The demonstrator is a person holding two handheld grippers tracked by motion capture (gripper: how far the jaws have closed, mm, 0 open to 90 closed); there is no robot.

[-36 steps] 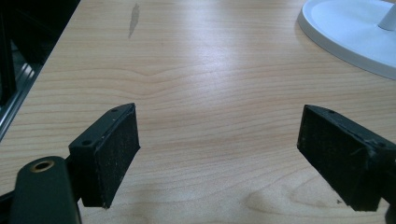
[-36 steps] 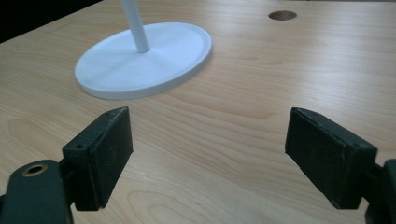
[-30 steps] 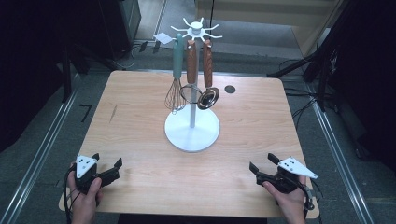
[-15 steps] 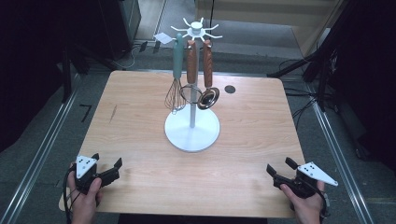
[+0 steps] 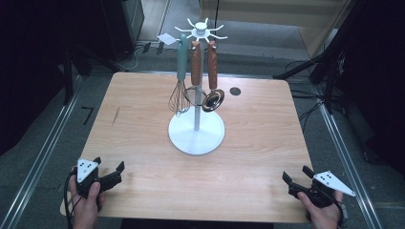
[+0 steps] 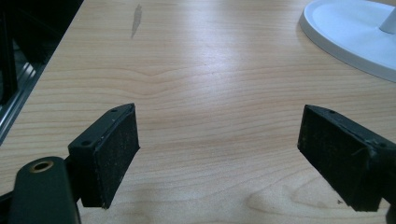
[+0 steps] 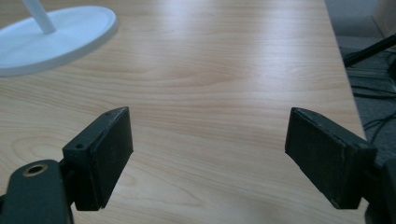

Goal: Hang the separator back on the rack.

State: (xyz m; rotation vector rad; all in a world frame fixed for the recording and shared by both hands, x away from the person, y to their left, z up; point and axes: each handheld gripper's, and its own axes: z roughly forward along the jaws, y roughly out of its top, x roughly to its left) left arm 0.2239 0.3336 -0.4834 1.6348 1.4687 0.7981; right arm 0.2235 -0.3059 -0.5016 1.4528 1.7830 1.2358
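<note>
At the near left corner of the table [image 5: 143,119] your left gripper [image 5: 111,173] has its fingers [image 6: 109,154] wide, holding nothing. At the near right corner your right gripper [image 5: 295,177] is wide and empty too. The white stand [image 5: 196,133] sits in the middle, far from both, with a whisk [image 5: 178,90] hanging on it

A white stand [image 5: 196,138] sits on the pale wood-grain desk [image 5: 258,143]; on it hang a teal-handled whisk [image 5: 179,76] and two brown-handled utensils [image 5: 204,71].

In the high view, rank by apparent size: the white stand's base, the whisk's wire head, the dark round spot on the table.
1. white stand's base
2. whisk's wire head
3. dark round spot
</note>
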